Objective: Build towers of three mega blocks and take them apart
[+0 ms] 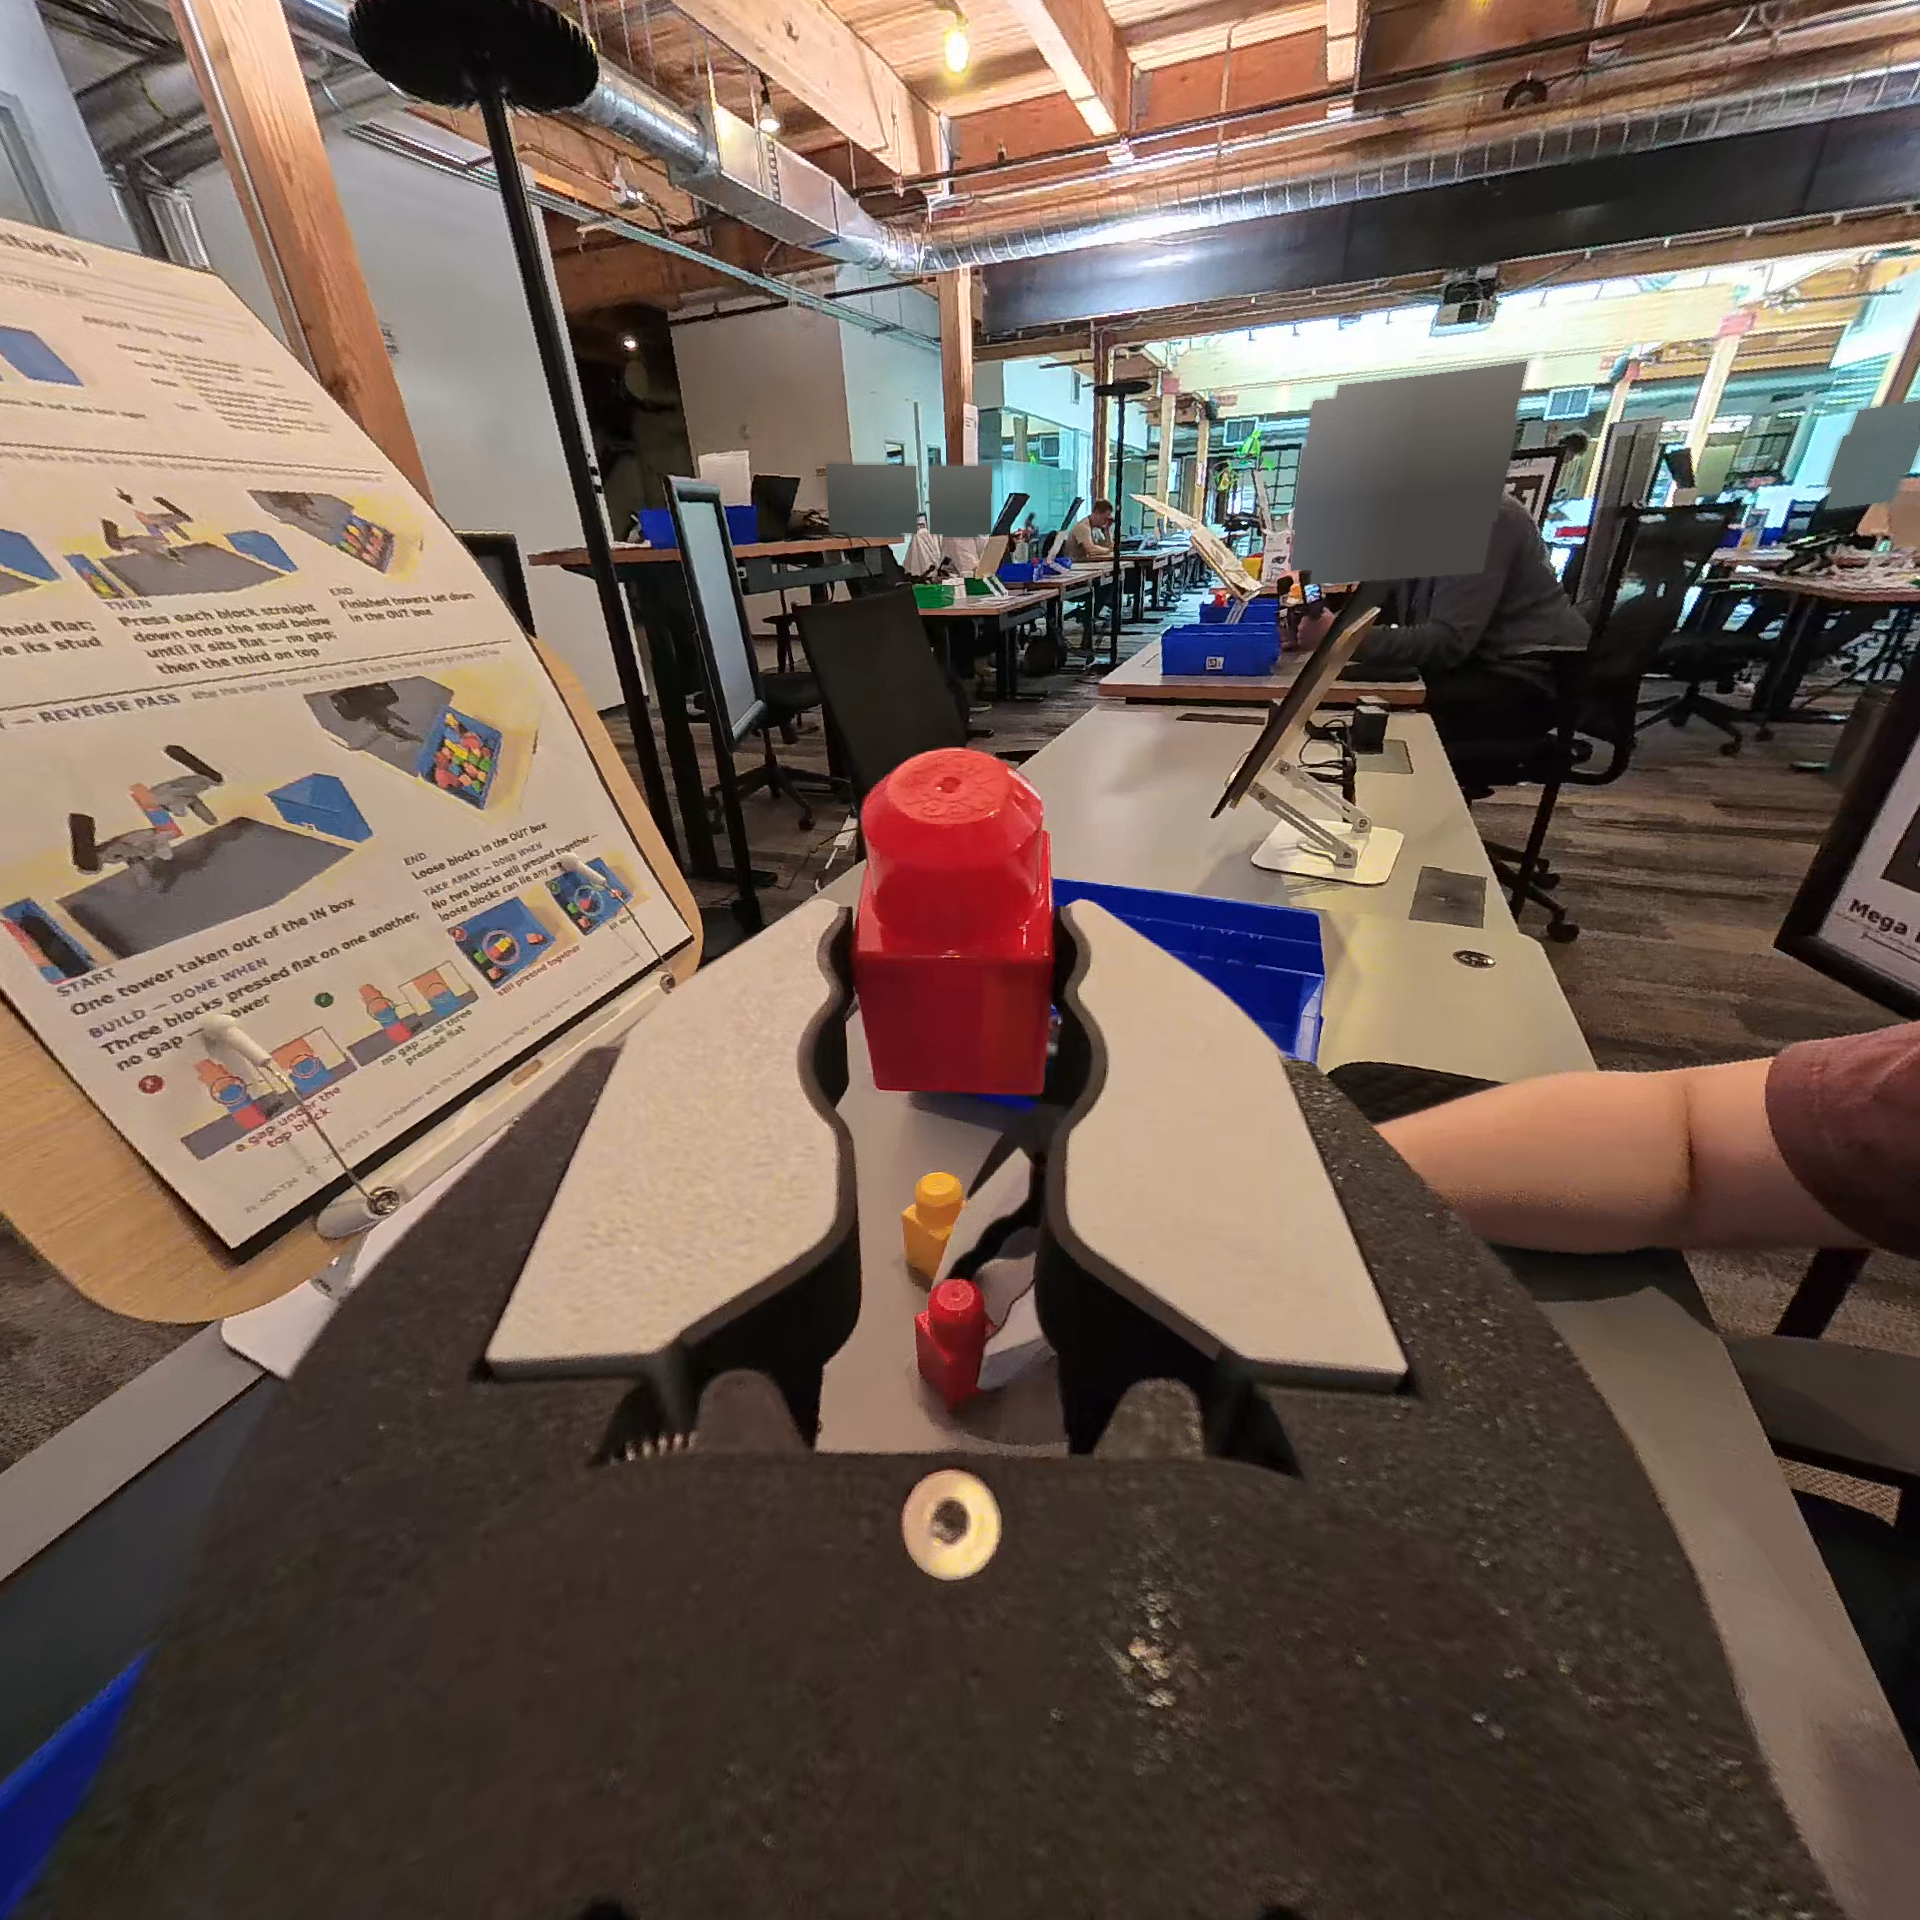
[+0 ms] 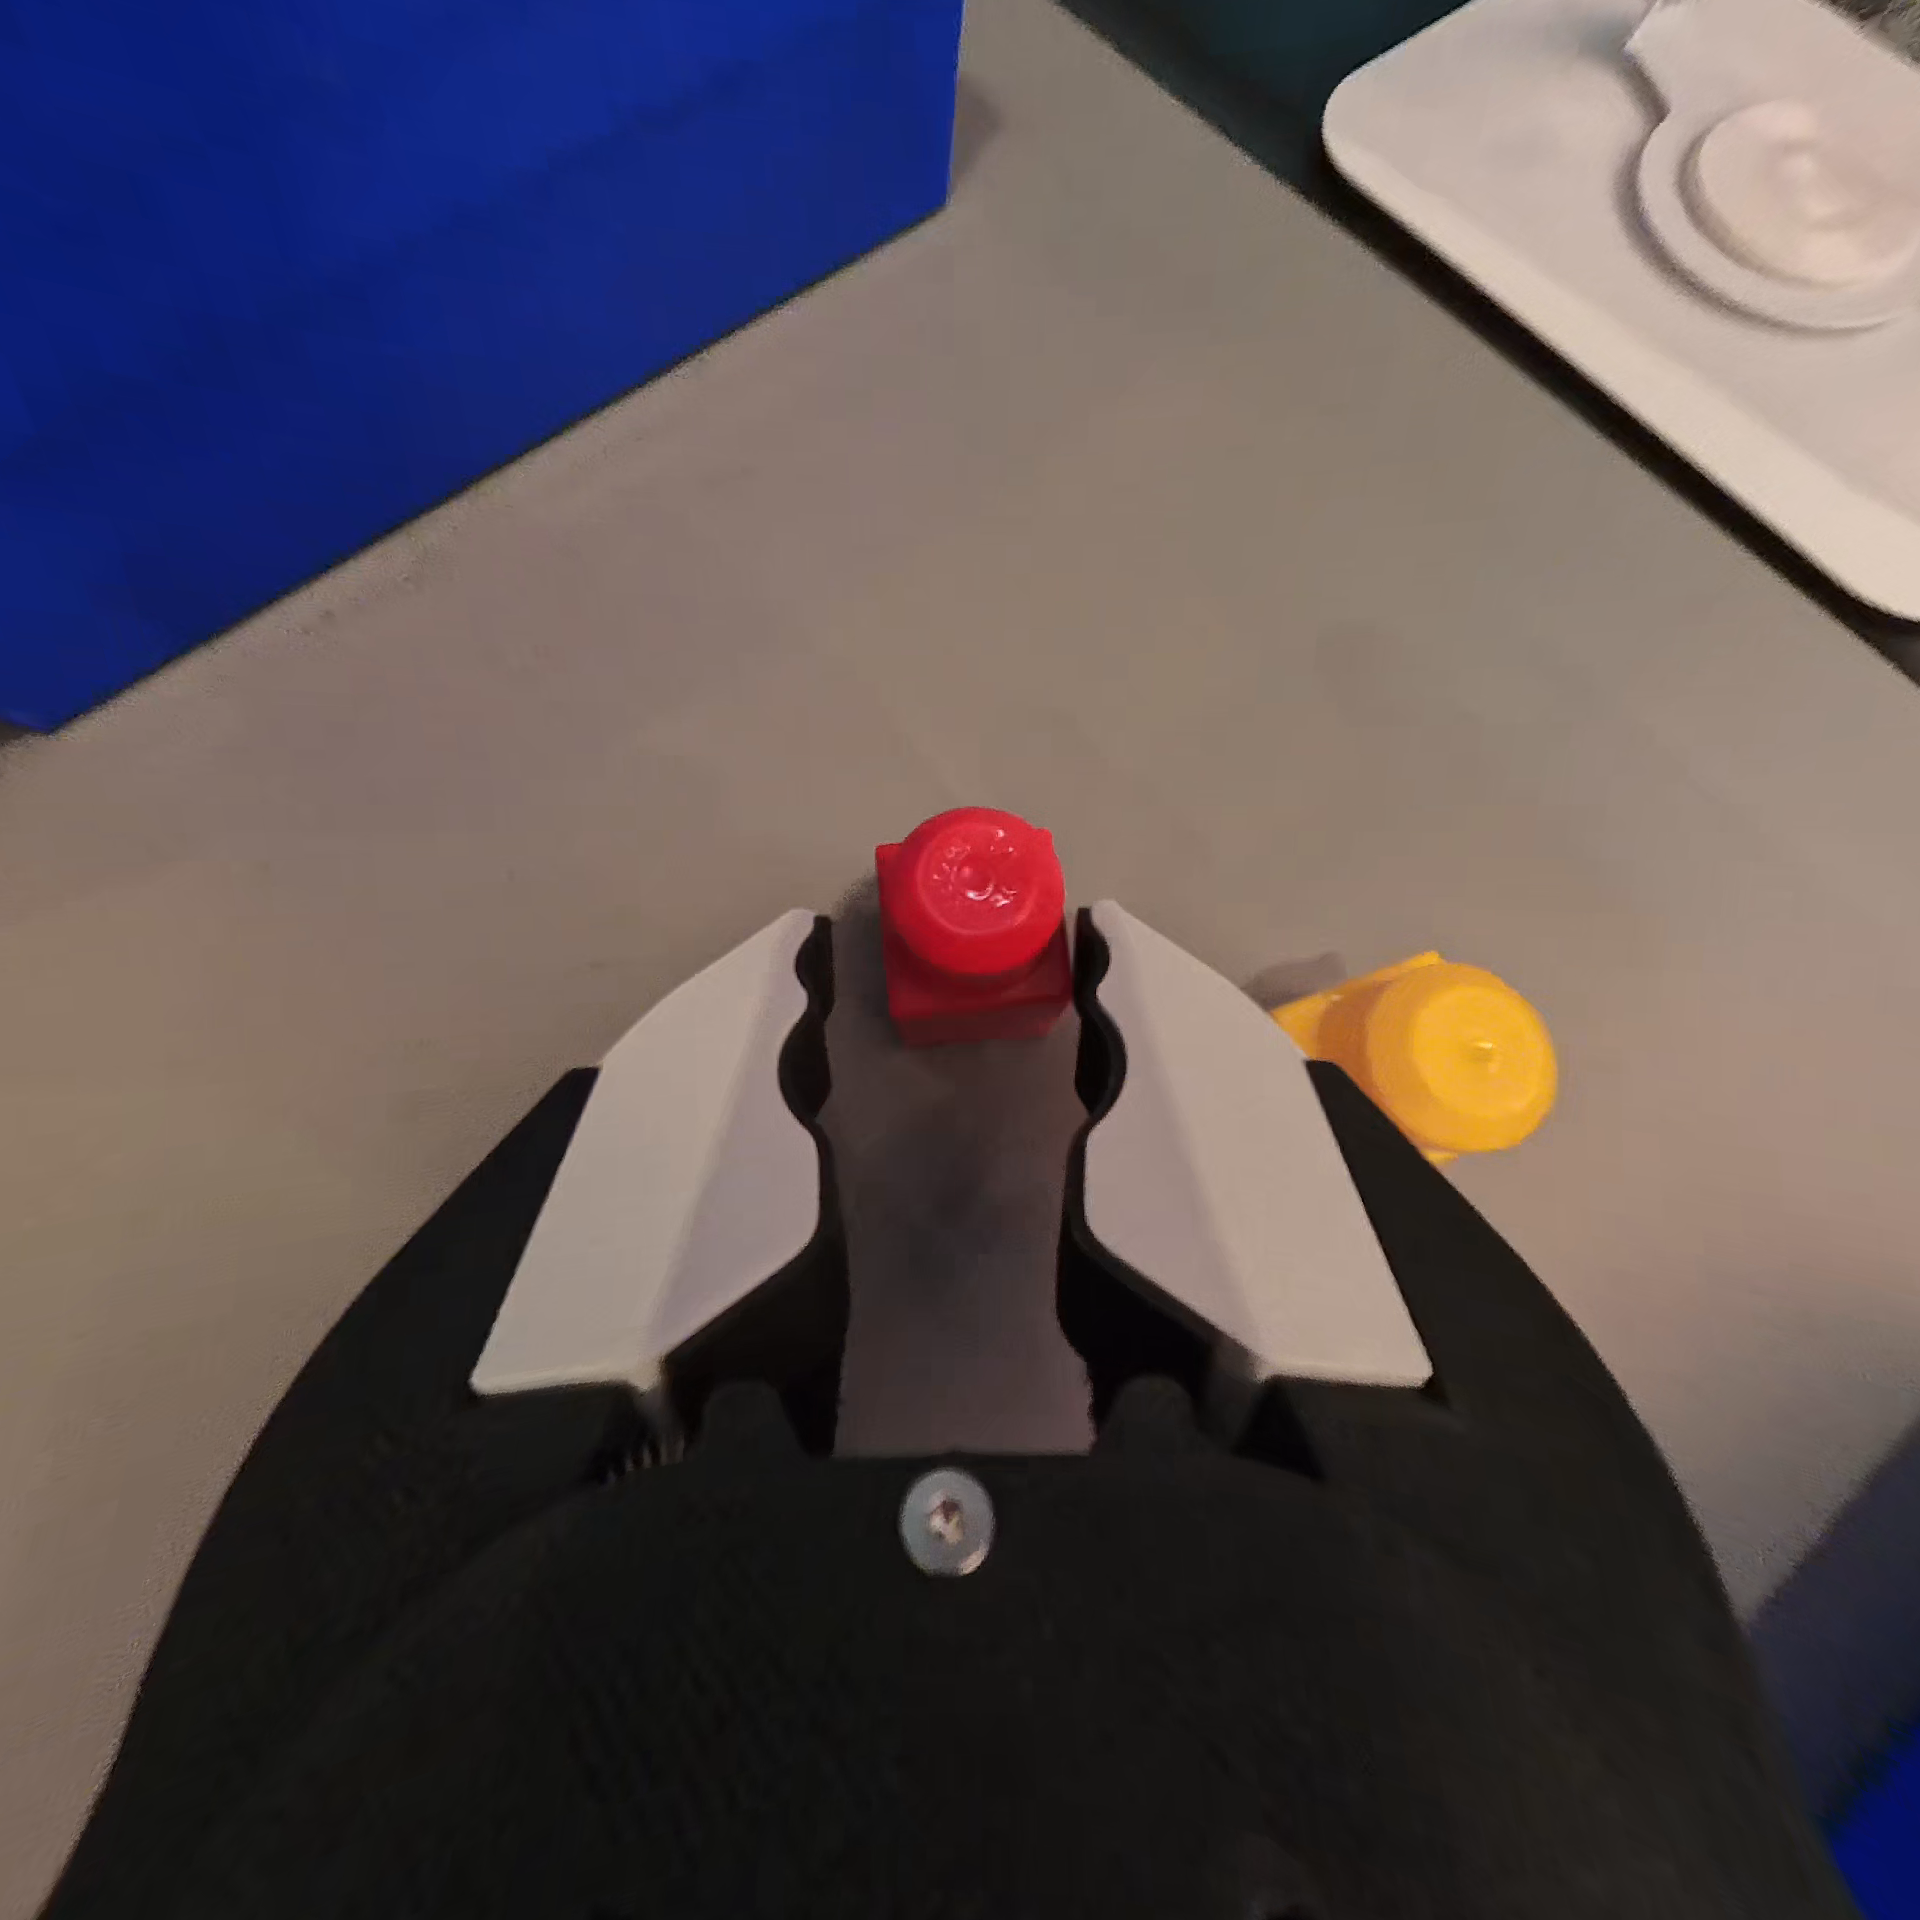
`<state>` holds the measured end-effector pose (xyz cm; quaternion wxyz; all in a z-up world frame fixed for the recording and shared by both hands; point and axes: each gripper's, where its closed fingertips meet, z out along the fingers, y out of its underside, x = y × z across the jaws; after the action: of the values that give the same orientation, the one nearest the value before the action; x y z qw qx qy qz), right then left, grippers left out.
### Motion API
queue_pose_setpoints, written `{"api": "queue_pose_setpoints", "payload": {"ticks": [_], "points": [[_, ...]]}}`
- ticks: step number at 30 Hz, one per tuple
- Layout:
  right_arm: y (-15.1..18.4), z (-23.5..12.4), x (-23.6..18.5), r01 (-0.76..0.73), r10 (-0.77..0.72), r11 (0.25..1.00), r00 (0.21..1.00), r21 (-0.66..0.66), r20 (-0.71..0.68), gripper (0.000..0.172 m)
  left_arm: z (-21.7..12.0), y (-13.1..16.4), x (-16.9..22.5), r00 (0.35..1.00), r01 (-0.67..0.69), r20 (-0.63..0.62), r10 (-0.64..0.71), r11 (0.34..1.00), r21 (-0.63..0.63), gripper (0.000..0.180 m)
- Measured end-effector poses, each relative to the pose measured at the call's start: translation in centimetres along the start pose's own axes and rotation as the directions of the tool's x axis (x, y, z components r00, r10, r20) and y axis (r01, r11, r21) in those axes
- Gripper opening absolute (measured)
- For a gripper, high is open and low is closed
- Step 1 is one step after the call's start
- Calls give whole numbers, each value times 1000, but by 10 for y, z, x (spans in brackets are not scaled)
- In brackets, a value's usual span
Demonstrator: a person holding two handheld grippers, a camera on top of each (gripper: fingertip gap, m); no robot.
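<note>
Mega blocks: three in sight, none stacked.

Left gripper [image 1: 951, 977] — clamped on a red block [image 1: 951, 935] at frame centre, lifted clear of the grey table [image 1: 1195, 810]. Both dark pads press the square body; the round stud points up and stays exposed. Judgement: held low on the body so the stud remains free to take another block pushed down onto it.

Right gripper [image 2: 954, 971] — jaws moderately wide, looking down on a second red block [image 2: 971, 935] standing upright on the table [image 2: 623, 675], centre of its frame. The fingers [image 2: 1132, 997] flank the body; a clear gap on the left side, the right pad close, so not yet gripped. Judgement: lined up to take this one by its square sides for stacking.

Yellow block [image 2: 1423, 1049] — lying tipped on its side, right of centre, just beside the right finger. It would need righting or an angled pick.

Looks: glossy hard plastic, a single fat stud with an embossed top, flat walls that suit the pads.

Blue bin [image 1: 1226, 956] behind the held block; another blue bin [image 2: 416, 312] at upper left of the right view. Instruction board [image 1: 260, 779] at left.
</note>
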<state>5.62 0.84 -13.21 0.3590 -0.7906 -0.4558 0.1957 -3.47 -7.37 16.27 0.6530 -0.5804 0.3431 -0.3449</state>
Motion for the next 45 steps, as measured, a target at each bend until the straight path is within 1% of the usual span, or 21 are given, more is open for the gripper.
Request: {"api": "queue_pose_setpoints", "payload": {"ticks": [1,3,4,5,7,9,11,13,15,17,20,23,25,27,30,34,36,38,42,43,45], "points": [[3,4,-1,7,-7,1000,1000,-2,6,37,2,1,1,1000,3,-7,-3,1000,-3,36],[1,3,1,18,-18,1000,1000,3,9,37,7,5,3,1000,8,-18,-8,1000,-20,35],[-6,-4,1,21,-21,999,1000,32,18,37,11,10,3,1000,9,-24,-10,999,-40,35],[-20,-16,0,15,-18,996,999,92,36,37,14,15,5,999,10,-33,-13,998,-68,35],[-57,-55,-5,-32,1,969,992,246,124,36,23,30,8,998,10,-56,-18,990,-140,35],[-93,-107,-12,-99,3,917,971,387,241,36,36,48,17,994,16,-101,-39,977,-215,36],[-118,-162,-22,-171,-25,857,928,487,371,36,51,70,29,984,21,-160,-73,952,-305,35],[-130,-205,-33,-219,-78,815,877,537,475,36,68,96,42,972,18,-207,-109,917,-398,36],[-130,-225,-41,-194,-128,819,857,541,500,36,83,117,60,952,13,-267,-152,889,-458,36],[-122,-223,-43,-110,-163,855,870,507,464,36,93,135,73,936,2,-302,-183,858,-513,36],[-101,-204,-45,21,-202,921,881,390,428,36,99,150,86,922,-29,-336,-193,831,-556,36],[-86,-188,-52,71,-205,955,863,289,463,36,98,149,95,903,-28,-368,-220,827,-562,36],[-78,-181,-56,100,-212,963,852,249,479,36,94,158,96,908,-77,-371,-194,793,-604,36],[-73,-178,-58,104,-203,970,841,218,502,36,91,162,97,906,-100,-378,-189,774,-626,36],[-69,-175,-59,104,-199,973,826,205,527,36,89,164,98,900,-83,-375,-223,757,-648,36],[-57,-169,-60,181,-237,971,828,158,508,36,86,171,99,895,-90,-376,-239,731,-677,36],[-58,-169,-59,189,-248,968,831,166,498,36,87,171,99,893,-72,-372,-253,736,-673,35],[-60,-170,-59,165,-234,970,826,177,513,36,88,166,100,879,-27,-372,-300,746,-666,35],[-57,-165,-60,187,-245,969,829,163,503,36,84,172,98,885,-53,-370,-283,727,-685,35],[-59,-165,-59,179,-243,968,832,174,499,37,84,171,97,887,-56,-369,-276,730,-681,35],[-75,-167,-59,115,-236,958,834,261,498,37,86,161,92,887,-15,-360,-287,763,-646,36]]}}
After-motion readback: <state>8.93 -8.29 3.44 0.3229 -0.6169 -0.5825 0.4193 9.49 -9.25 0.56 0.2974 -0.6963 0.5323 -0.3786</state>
